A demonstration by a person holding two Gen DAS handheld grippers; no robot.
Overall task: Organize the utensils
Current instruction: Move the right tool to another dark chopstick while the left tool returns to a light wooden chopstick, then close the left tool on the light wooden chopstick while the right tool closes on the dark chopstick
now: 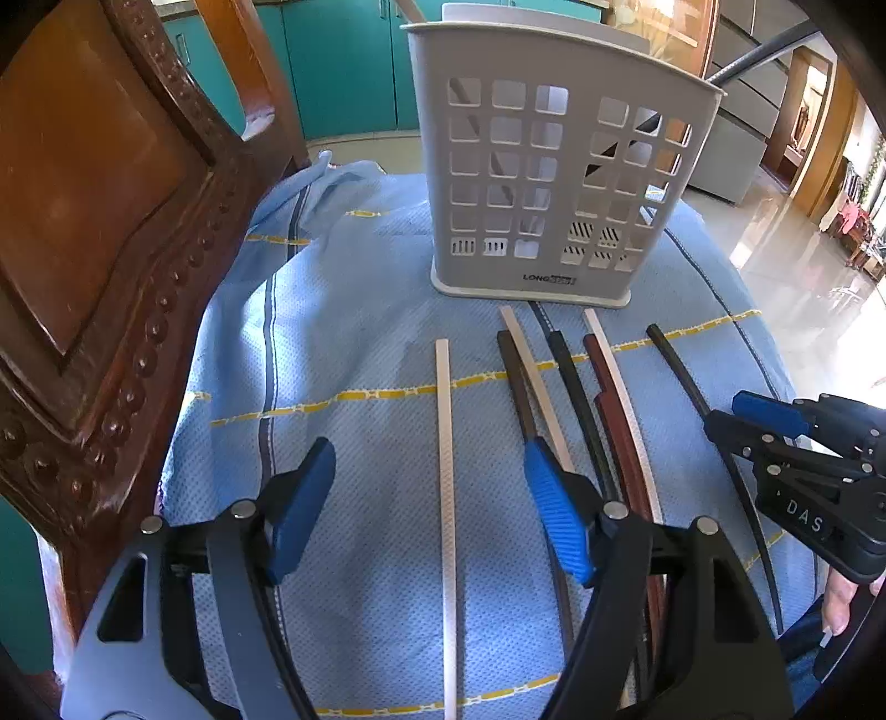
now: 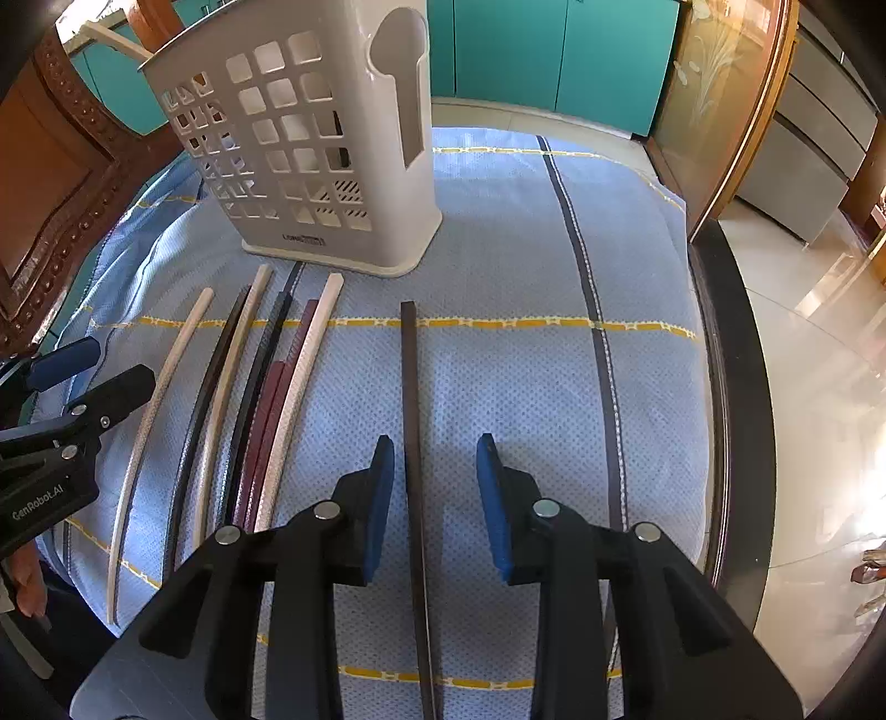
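A grey slotted utensil holder (image 1: 554, 166) (image 2: 310, 138) stands upright at the back of a blue cloth. In front of it, chopsticks lie in a row. My left gripper (image 1: 426, 459) is open, its blue pads on either side of a single white chopstick (image 1: 444, 471) without touching it. My right gripper (image 2: 436, 448) is also open; a dark chopstick (image 2: 410, 387) lies between its pads, closer to the left pad, with a gap on both sides. Between the two lie several more chopsticks (image 1: 581, 399) (image 2: 260, 387) in black, white and maroon. Each wrist view also shows the other gripper (image 1: 731, 415) (image 2: 119, 365).
The blue cloth (image 1: 360, 332) with yellow and dark stripes covers the table. A carved wooden chair back (image 1: 111, 221) rises close on the left. The table's dark edge (image 2: 720, 387) runs down the right, with shiny floor beyond. Teal cabinets (image 2: 554, 50) stand behind.
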